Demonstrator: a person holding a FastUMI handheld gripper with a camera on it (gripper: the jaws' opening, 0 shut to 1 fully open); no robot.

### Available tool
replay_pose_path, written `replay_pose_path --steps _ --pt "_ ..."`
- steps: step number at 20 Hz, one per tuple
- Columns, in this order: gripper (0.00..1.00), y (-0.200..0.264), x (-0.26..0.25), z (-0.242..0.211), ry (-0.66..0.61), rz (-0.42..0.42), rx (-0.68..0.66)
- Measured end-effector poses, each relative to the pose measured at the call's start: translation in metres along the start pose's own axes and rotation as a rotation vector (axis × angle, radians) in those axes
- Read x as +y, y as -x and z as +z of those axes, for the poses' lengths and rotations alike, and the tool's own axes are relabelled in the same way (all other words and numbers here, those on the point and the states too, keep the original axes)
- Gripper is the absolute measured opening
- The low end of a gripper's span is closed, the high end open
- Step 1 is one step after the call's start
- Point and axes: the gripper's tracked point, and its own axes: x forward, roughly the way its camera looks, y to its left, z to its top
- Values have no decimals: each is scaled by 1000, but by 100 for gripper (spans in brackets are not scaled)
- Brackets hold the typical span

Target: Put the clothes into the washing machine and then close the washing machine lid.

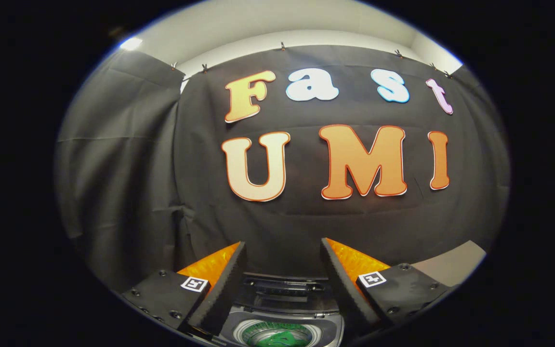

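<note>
Green clothes [277,337] in washing machine [282,308], between spread fingers [229,279]

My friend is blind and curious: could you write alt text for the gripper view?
An open gripper holds nothing, its jaws spread above a washer with its lid up and green cloth in the drum. Beyond the fingers hangs the booth's black cloth wall.

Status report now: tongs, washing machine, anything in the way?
Tongs open, holding nothing. Washing machine below between them, lid up, green item in drum. Nothing in the way.
</note>
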Motion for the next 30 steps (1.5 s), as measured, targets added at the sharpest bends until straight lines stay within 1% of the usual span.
replay_pose_path --steps 2,5,6,8,12,14,17,18,19,20,22,24,27,30 --pt "98 -43 -12 -14 0 -11 40" --pt "98 -98 -30 -58 -15 -22 135" --pt "98 -114 -36 -77 -26 -35 180" --pt "98 -141 -46 -100 -73 -50 241" --pt "98 -175 -60 -143 -96 -100 342" --pt "99 -185 -57 -155 -111 -99 373" --pt "99 -186 -57 -175 -98 -123 399" --pt "99 -183 -56 -182 -90 -118 411" --pt "99 -187 -57 -176 -78 -127 363" --pt "99 -185 -55 -182 -72 -118 389" --pt "100 -178 -57 -181 -84 -120 397" --pt "100 -173 -57 -179 -85 -116 379" --pt "100 -155 -52 -177 -71 -101 329" --pt "100 -131 -46 -179 -66 -98 321"
